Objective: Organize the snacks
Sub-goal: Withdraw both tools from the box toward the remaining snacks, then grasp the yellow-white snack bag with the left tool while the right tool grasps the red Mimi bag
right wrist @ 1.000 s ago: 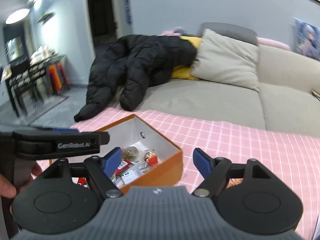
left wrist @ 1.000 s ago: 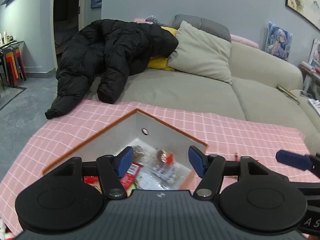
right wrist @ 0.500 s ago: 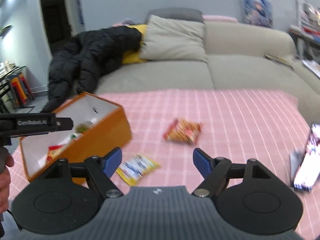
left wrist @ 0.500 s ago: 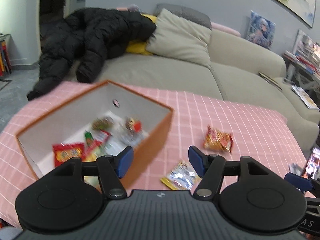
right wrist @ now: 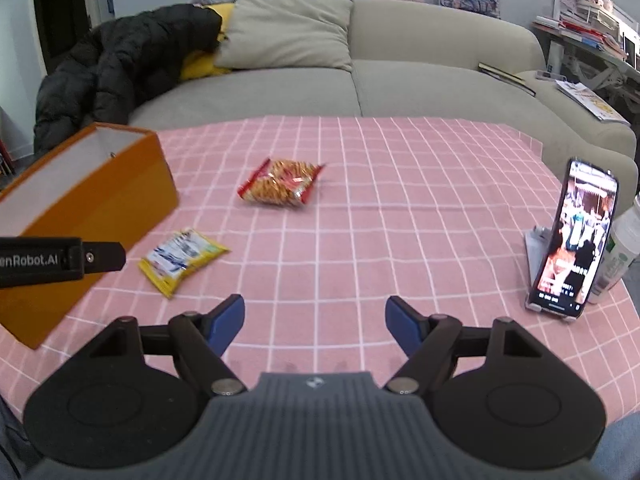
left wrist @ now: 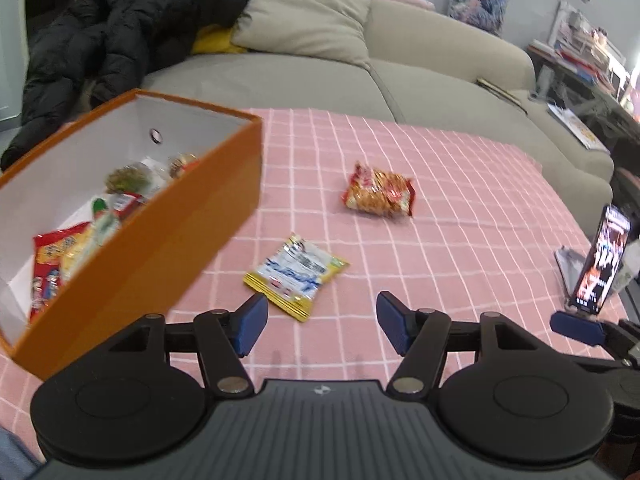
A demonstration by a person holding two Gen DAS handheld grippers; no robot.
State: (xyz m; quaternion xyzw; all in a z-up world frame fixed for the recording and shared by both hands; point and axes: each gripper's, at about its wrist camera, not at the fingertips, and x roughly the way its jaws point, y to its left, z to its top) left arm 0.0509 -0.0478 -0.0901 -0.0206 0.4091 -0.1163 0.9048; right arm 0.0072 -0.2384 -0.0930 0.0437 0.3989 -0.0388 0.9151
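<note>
Snacks are sitting partly sorted: several in the orange box (left wrist: pixel 160 248), while a yellow packet (left wrist: pixel 296 276) and a red packet (left wrist: pixel 378 194) are waiting on the tablecloth (left wrist: pixel 460 200); the left gripper (left wrist: pixel 318 322) and right gripper (right wrist: pixel 316 320) are hovering wide and empty.

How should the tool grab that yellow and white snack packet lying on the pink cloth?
Probably best from above. The yellow and white snack packet lies flat on the tablecloth, so come straight down and pinch across its narrow width, near the middle. The left tool is open and nearest it.
</note>
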